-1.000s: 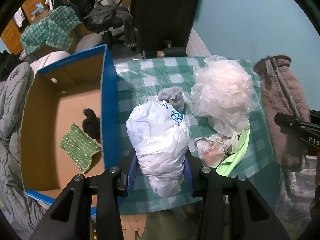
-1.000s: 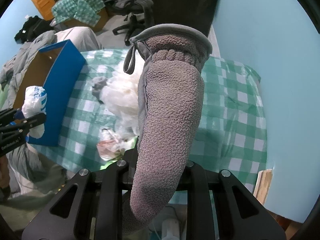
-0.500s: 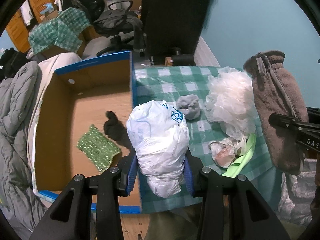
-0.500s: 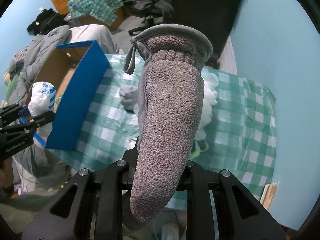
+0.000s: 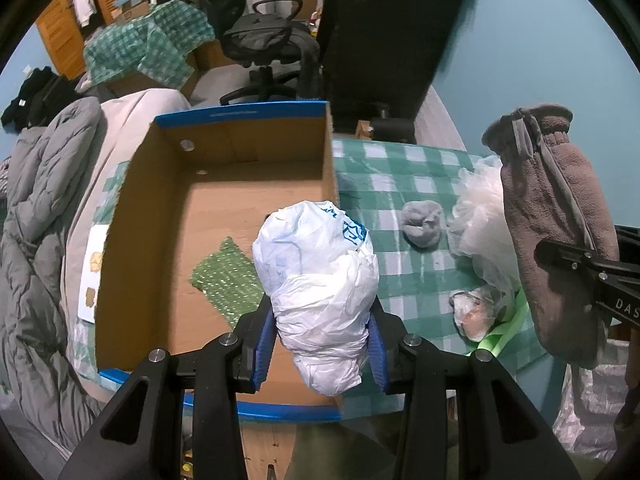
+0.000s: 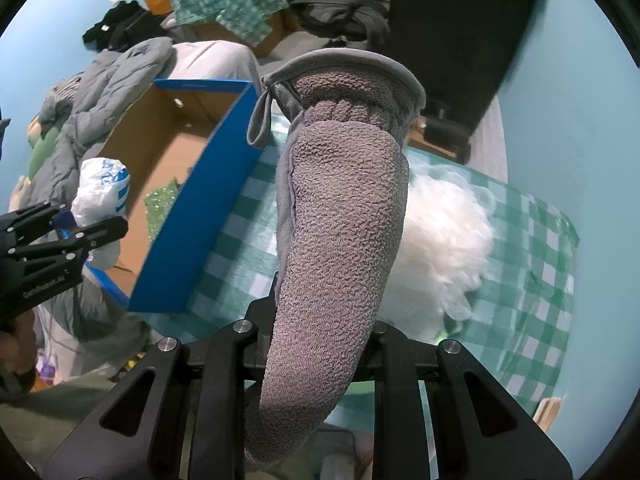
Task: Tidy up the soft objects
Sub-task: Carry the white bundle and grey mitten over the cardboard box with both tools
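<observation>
Left wrist view, left hand-held gripper (image 5: 322, 344): blue-padded jaws clamped on a crumpled white plastic bag (image 5: 320, 292) with blue print; the bag's long axis runs away from the camera, its printed end pointing far.
Bag's position: held above the near right corner of an open cardboard box (image 5: 160, 216) with blue outer walls.
Inside the box: a green knobbly cloth (image 5: 228, 280) lies flat on the brown floor, partly hidden behind the bag.
Counter (image 5: 384, 184): draped in green-and-white check; on it a small grey balled-up fabric (image 5: 422, 222), a frothy white mesh puff (image 5: 480, 224), a crinkled clear wrapper (image 5: 474, 312) and a lime-green strip (image 5: 508, 328), cut off by the mitt in front.
Far right: the right hand-held gripper (image 5: 560, 256) grips a brown-grey fleece mitt (image 5: 556, 216), cuff pointing up.
Left of the box: a grey quilted jacket (image 5: 36, 216).

Right wrist view, right hand-held gripper (image 6: 320, 328): jaws narrow, pinched on the mitt (image 6: 340, 220); long axis away from the camera, hemmed cuff and hanging loop at the far end, pebbled terry surface.
Mitt's position: in the air over the counter (image 6: 536, 280), right of the box (image 6: 200, 216).
Hidden: the mitt covers much of the white puff (image 6: 444, 240); its near end droops below the jaws.
Left edge: the left hand-held gripper (image 6: 80, 228) holds the bag (image 6: 100, 196) over the box; the green cloth (image 6: 160, 204) barely shows.
</observation>
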